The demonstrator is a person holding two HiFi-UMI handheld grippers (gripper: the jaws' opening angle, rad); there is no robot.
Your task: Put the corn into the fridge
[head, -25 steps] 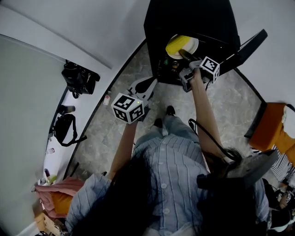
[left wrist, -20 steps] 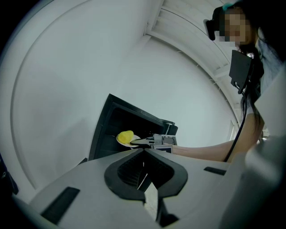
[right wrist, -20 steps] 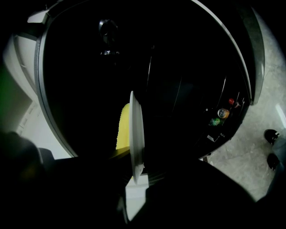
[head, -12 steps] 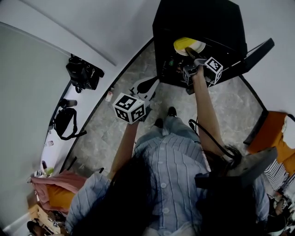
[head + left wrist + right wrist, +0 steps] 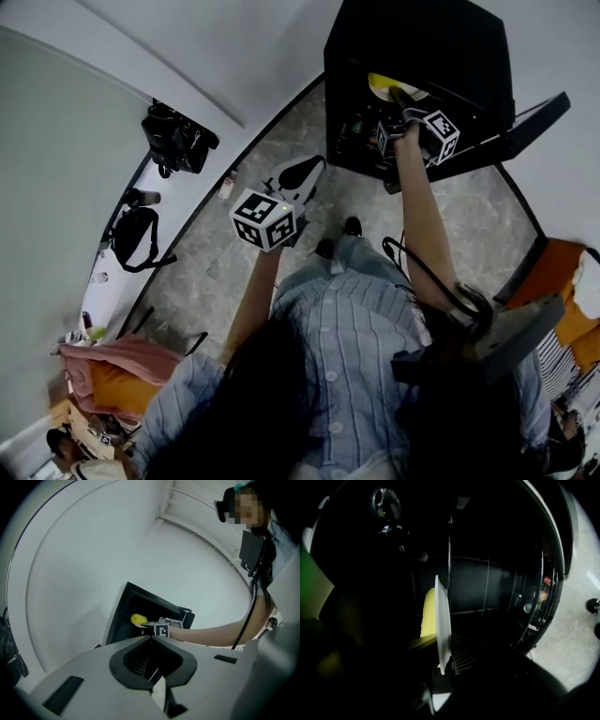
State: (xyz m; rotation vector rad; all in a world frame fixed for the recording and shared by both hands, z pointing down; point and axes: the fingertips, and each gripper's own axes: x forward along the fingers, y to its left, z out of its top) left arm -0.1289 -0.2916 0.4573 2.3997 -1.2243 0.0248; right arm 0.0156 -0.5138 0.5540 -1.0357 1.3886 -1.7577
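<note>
A yellow corn cob lies on a white plate inside the open black fridge. My right gripper is shut on the plate's near rim and reaches into the fridge opening. In the right gripper view the plate stands edge-on between the jaws, with the corn on its left face and dark shelves beyond. My left gripper hangs in mid-air over the floor, shut and holding nothing. From the left gripper view the corn and the right gripper show at the fridge.
The fridge door swings open to the right, and its door shelf holds small bottles. Black bags lie along the wall at left. An orange seat stands at the right. The person's feet rest on the stone floor.
My right gripper has carried the plate with the corn farther into the fridge. The left gripper has stayed about where it was.
</note>
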